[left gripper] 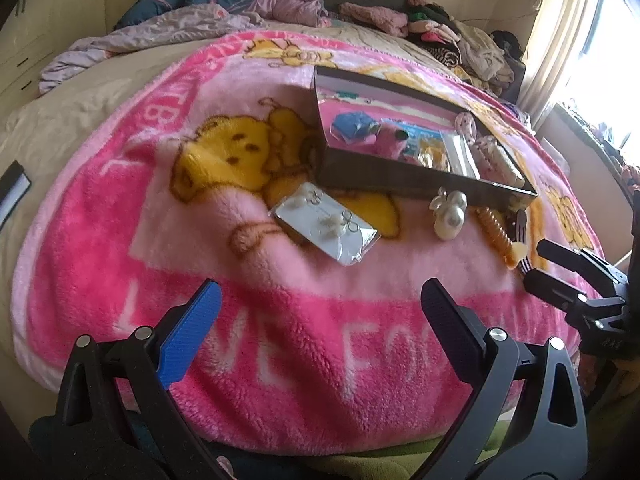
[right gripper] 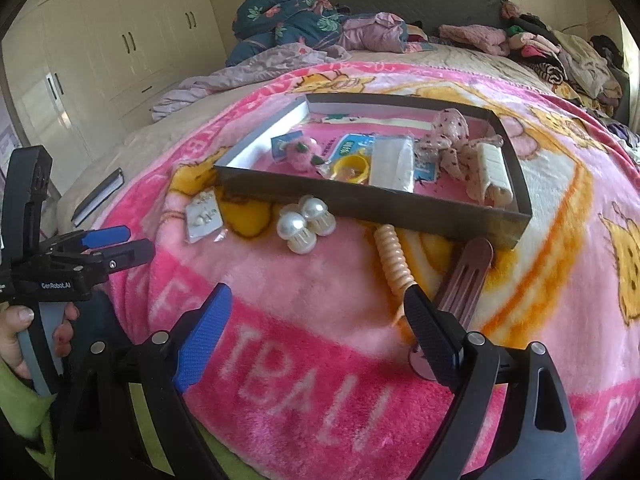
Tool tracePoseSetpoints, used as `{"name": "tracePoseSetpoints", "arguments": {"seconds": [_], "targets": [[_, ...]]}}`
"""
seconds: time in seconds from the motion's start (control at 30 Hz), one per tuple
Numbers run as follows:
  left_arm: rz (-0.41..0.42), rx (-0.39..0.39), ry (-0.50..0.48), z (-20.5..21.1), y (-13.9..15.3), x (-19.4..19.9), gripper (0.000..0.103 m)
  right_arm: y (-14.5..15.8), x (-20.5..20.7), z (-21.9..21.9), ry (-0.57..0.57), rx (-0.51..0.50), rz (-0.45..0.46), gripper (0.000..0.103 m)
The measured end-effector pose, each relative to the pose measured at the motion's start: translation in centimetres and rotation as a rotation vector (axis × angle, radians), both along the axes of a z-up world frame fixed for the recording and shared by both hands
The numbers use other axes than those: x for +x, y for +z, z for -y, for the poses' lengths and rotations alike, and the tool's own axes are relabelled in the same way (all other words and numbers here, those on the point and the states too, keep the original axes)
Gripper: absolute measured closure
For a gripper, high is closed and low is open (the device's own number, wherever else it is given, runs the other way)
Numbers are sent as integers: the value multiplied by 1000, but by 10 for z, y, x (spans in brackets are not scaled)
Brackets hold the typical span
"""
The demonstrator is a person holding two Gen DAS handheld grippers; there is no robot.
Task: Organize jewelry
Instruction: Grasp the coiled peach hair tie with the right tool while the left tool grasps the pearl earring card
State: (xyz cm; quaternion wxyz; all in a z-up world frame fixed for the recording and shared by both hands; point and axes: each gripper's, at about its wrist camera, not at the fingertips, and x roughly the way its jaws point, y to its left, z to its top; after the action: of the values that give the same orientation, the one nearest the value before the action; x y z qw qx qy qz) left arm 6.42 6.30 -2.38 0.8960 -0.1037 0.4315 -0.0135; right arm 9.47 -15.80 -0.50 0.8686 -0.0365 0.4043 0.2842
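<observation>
From the left wrist camera, the left gripper point(left gripper: 320, 300) hangs over the pink blanket point(left gripper: 120, 240) with its jaws spread wide and nothing between them. Ahead of the gap, slightly toward the blue-padded finger point(left gripper: 188, 336), lies a clear packet of pearl earrings point(left gripper: 324, 224). Beyond the dark finger sits a pearl hair claw point(left gripper: 449, 212), and further out on that side an orange spiral hair clip point(left gripper: 496, 232) lies just beside a dark flat clip point(left gripper: 521, 228). Past all of these stands the shallow dark box point(left gripper: 400, 176), holding small packets, a yellow ring and a dotted fabric piece; its inner wall is mirror-like. The right gripper point(left gripper: 534, 260) enters from the edge beyond the dark finger, its tips near the flat clip.

From the right wrist camera, the right gripper point(right gripper: 320, 308) also has its jaws spread wide, empty. The spiral hair clip point(right gripper: 392, 260) ends right at the tip of the dark finger point(right gripper: 432, 340), and the flat clip point(right gripper: 466, 276) runs just behind that finger; whether either touches the pad I cannot tell. The pearl claw point(right gripper: 306, 224) lies ahead of the gap, touching the front wall of the box point(right gripper: 360, 200). The earring packet point(right gripper: 204, 216) lies ahead of the blue finger. Beyond that finger, a hand point(right gripper: 24, 336) holds the left gripper point(right gripper: 136, 242), whose fingers stand apart.
</observation>
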Motion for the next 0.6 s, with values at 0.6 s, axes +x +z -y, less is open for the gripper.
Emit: {"name": "tracePoseSetpoints", "arguments": {"seconds": [0.6], "targets": [[-52, -57, 31, 3, -30, 57, 12, -21, 44, 5, -21, -81, 5, 45]]}}
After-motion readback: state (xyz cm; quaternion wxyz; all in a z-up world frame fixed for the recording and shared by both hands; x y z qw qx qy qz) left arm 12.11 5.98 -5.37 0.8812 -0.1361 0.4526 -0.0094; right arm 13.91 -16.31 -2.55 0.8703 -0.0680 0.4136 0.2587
